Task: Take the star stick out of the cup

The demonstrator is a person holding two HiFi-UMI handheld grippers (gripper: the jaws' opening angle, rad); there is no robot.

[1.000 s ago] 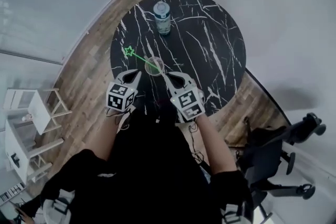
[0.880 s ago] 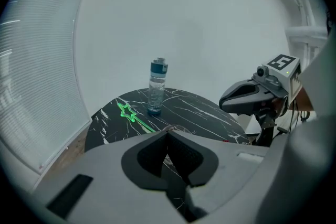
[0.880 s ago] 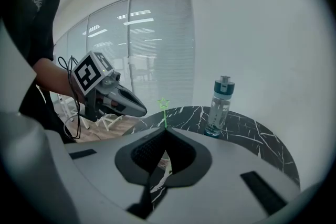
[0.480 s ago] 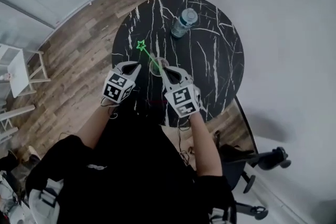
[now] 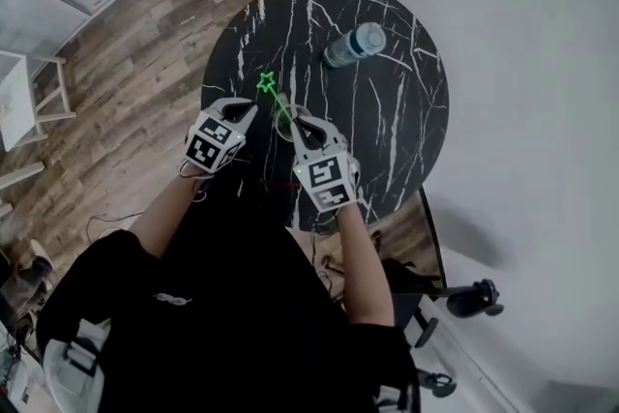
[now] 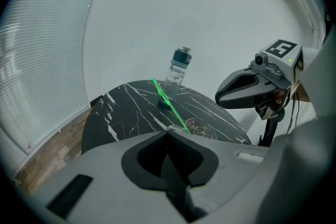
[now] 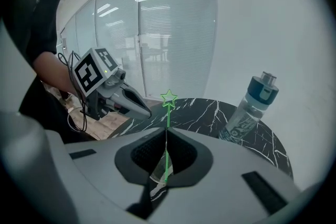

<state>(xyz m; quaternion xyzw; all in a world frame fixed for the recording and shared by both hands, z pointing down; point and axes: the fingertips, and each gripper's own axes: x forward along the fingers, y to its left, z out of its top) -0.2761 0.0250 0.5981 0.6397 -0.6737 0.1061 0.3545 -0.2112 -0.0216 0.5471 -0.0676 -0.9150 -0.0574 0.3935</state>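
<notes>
A thin green star stick [image 5: 274, 95] leans out of a clear cup [image 5: 281, 116] on the round black marble table [image 5: 387, 121]. Its star points to the far left. My right gripper [image 5: 296, 122] is at the cup's rim. In the right gripper view the stick [image 7: 168, 98] runs straight through the seam where the jaw tips of my right gripper [image 7: 166, 131] meet, and the cup [image 7: 156, 173] shows below them. My left gripper [image 5: 250, 109] hovers just left of the cup. It [image 6: 168, 132] is shut and empty, with the stick [image 6: 167, 99] and cup [image 6: 202, 126] ahead of it.
A clear water bottle with a teal cap [image 5: 354, 44] stands at the far side of the table, beyond the cup. Wooden floor lies to the left of the table. A white wall is close behind it, and an office chair base is at the lower right.
My right gripper has moved forward from short of the cup to its rim and the stick. The left gripper has stayed beside the cup. The head camera has swung, shifting the table in view.
</notes>
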